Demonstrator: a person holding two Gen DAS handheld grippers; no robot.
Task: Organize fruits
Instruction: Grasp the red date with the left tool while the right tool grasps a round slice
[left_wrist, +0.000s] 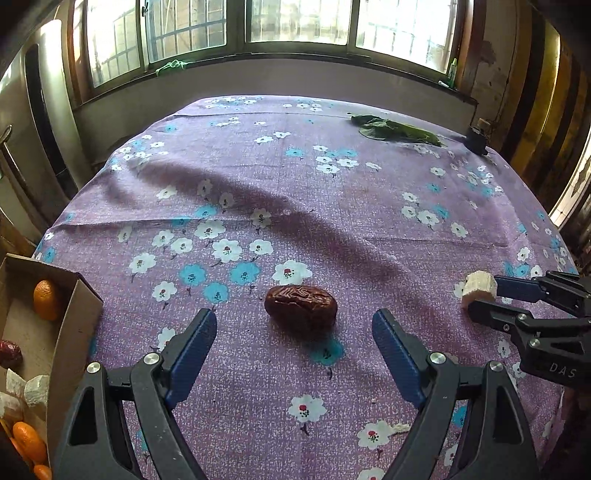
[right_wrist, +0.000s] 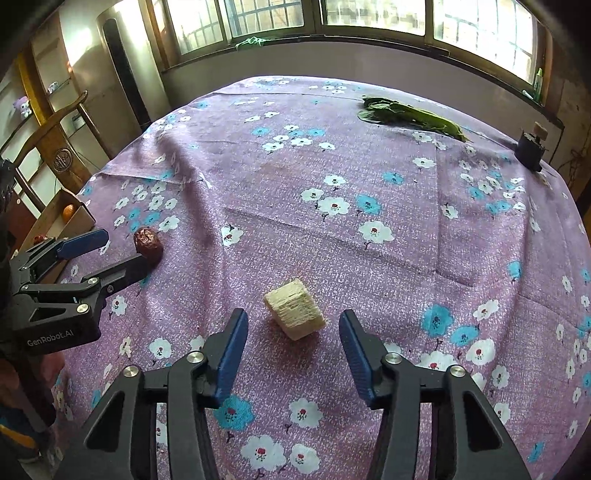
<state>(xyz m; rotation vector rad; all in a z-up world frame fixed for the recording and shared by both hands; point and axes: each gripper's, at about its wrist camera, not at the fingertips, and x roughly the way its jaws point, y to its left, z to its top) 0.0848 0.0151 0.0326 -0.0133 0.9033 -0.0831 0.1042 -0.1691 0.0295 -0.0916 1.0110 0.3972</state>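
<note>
- Left gripper (left_wrist: 294, 326): fingers spread wide, the wrinkled red date (left_wrist: 301, 305) lying between the tips, untouched.
- Right gripper (right_wrist: 293, 328): fingers spread, pale cut chunk (right_wrist: 294, 314) between them.
- Cardboard box (left_wrist: 79, 321) left of the left gripper holds oranges (left_wrist: 46, 299).
- Far ahead: green leaves (right_wrist: 410, 114).

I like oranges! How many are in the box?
3 showing: one orange at the box's far end, two at its near end. More may be hidden.

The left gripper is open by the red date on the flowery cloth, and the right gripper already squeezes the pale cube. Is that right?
Not quite. The right gripper is open too, with the pale cube loose between its jaws, as the right wrist view shows. The left gripper is open by the red date on the flowery cloth.
</note>
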